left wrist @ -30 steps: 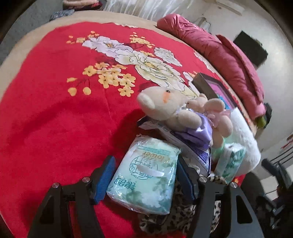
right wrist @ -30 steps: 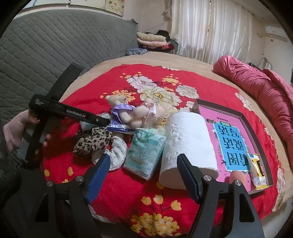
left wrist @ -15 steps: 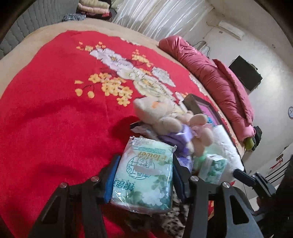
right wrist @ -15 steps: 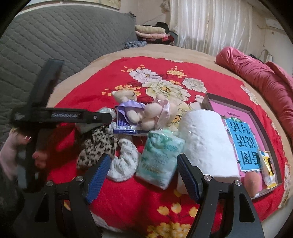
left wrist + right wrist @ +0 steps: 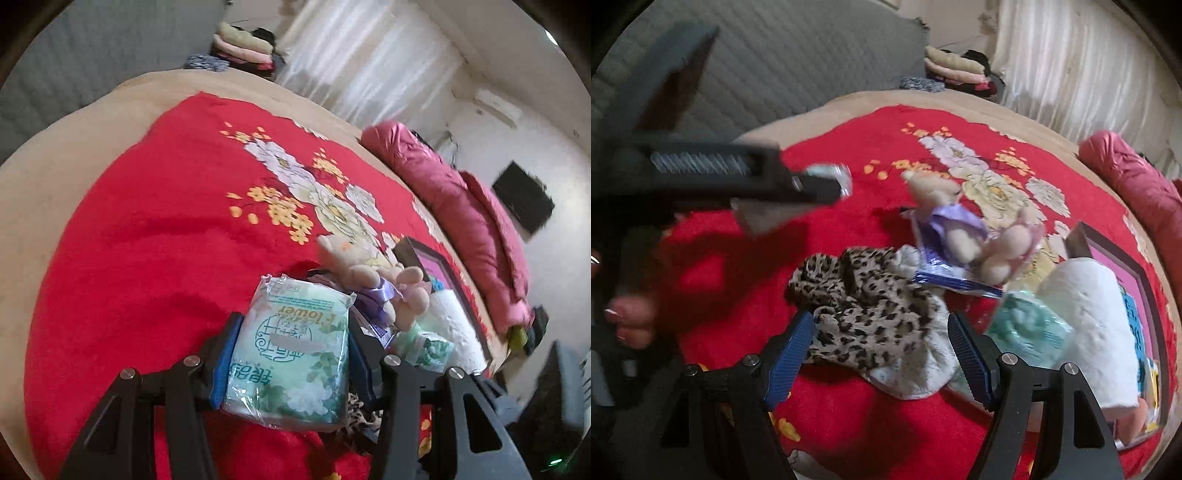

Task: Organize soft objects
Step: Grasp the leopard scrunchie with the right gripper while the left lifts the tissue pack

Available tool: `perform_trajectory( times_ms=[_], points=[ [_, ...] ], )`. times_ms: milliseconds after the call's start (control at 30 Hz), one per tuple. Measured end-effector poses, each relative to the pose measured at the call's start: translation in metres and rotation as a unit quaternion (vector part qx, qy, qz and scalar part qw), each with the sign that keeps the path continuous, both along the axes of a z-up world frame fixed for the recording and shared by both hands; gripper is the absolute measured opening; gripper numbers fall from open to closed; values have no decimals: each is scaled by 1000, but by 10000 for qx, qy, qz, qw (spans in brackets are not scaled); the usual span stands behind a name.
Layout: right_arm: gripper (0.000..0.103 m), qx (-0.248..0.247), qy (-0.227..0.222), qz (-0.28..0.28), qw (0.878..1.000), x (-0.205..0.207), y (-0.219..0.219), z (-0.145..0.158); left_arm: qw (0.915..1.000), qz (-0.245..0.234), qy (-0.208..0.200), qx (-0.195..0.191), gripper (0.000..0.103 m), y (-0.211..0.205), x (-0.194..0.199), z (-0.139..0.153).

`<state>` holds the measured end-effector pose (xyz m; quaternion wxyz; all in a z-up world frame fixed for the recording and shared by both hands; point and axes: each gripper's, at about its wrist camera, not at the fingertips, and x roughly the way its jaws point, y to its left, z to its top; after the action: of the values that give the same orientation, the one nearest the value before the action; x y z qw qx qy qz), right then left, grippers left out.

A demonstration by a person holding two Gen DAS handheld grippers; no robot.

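A green-and-white tissue pack (image 5: 295,347) sits between the blue pads of my left gripper (image 5: 293,321), which is shut on it and holds it above the red floral blanket (image 5: 147,258). In the right wrist view that left tool (image 5: 720,173) crosses the upper left, blurred, held by a hand (image 5: 631,321). My right gripper (image 5: 881,319) stands open just over a leopard-print cloth (image 5: 864,295), which lies on a white cloth (image 5: 923,369). Nothing is pinched between its pads.
Two small teddy bears (image 5: 942,206) lie on a blue packet (image 5: 945,273). A second tissue pack (image 5: 1030,328), a white paper roll (image 5: 1089,314) and a dark-framed picture (image 5: 1126,280) are at the right. A pink quilt (image 5: 461,206) lines the bed's far side.
My left gripper closed on the tissue pack and lifted it off the pile. My right gripper dropped and shifted left, from over the other tissue pack and roll to over the leopard cloth.
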<state>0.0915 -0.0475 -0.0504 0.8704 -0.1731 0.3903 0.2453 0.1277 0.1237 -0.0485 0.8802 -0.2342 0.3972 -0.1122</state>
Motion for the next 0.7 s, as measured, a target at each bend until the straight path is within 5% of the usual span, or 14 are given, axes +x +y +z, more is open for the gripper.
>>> perform_trajectory(
  times_ms=[233,367,500,700],
  points=[
    [76,-569,-469,312,9968,-7,25,-17,9999,121,12,-5,52,7,-12,-1],
    [37,-714,-475,509,9950,-9,28,-25,9999,82,35,98,52,1,-13,-1],
    [20,-378,-172,511,9978,-2,16,-28,9999,91,47,134,52,-1,-14,-2],
    [17,449,-23,396,9982,3,-17,-4,9997,148,47,192,52,-4,-19,0]
  ],
)
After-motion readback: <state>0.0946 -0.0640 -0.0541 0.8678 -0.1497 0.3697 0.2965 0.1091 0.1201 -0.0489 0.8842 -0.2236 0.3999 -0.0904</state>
